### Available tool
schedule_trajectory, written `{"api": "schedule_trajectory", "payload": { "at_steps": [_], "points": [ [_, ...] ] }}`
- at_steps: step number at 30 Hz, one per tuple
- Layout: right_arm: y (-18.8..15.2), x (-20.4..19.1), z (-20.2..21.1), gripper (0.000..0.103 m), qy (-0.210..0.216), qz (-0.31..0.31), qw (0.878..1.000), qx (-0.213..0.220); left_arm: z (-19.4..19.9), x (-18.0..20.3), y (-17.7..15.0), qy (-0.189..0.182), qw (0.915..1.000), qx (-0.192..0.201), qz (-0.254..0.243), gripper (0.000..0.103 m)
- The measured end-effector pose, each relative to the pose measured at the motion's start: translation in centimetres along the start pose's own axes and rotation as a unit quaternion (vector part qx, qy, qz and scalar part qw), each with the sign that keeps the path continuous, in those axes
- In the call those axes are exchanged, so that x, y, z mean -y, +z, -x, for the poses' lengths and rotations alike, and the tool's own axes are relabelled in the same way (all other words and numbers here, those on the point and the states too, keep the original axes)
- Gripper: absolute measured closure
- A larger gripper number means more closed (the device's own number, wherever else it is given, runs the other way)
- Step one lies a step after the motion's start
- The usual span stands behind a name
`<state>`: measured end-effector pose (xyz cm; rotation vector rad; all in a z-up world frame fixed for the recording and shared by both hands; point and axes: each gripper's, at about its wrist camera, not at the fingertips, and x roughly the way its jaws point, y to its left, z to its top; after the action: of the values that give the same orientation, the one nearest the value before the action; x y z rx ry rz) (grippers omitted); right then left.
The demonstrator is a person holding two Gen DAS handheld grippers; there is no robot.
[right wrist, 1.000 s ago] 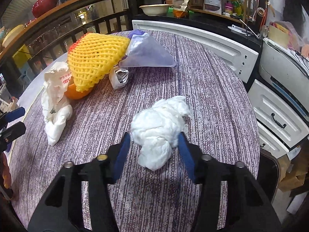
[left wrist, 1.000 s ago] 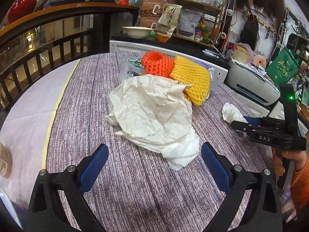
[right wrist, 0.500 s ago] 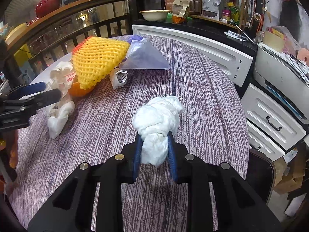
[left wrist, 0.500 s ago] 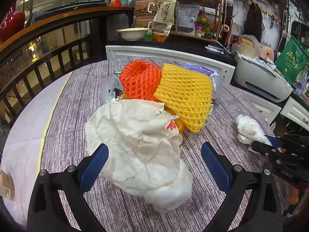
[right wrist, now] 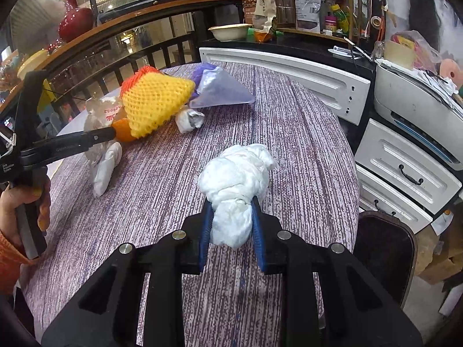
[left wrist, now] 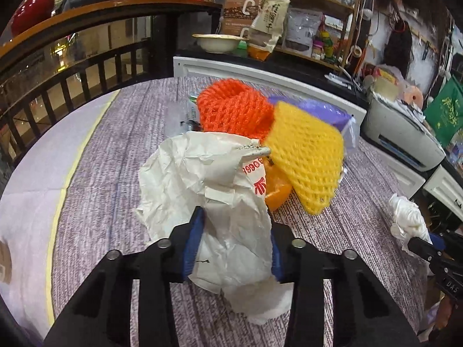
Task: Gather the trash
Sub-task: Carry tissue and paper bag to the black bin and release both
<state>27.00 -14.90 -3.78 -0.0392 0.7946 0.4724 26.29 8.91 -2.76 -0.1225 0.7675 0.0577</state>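
The left claw (left wrist: pixel 231 248) is closed tight on a crumpled white paper bag (left wrist: pixel 208 190) lying on the table (left wrist: pixel 115 156) against the yellow foam net (left wrist: pixel 306 159). The right claw (right wrist: pixel 231 228) pinches a white tissue wad (right wrist: pixel 234 179) resting mid-table.

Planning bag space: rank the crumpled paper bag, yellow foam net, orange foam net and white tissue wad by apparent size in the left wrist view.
1. Crumpled paper bag, though nearest the camera.
2. Yellow foam net.
3. Orange foam net, partly hidden, so its place is unsure.
4. White tissue wad.
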Motion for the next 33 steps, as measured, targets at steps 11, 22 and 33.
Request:
{"api": "schedule_trajectory", "payload": {
  "at_steps": [11,22,33],
  "points": [
    [-1.6,0.0,1.6,0.077,0.029,-0.010,0.999,0.028,4.4,-3.6,-1.8,0.001,0.9983,0.028,0.051,0.088],
    [-3.9,0.7,4.2,0.077,0.029,-0.007,0.998,0.064,9.4,-1.8,-3.5,-0.016,0.9954,0.079,0.050,0.092],
    [-7.1,5.8,7.8,0.077,-0.024,-0.059,0.994,0.093,10.2,6.4,-4.0,-0.115,0.9901,0.080,0.001,0.092]
  ]
}}
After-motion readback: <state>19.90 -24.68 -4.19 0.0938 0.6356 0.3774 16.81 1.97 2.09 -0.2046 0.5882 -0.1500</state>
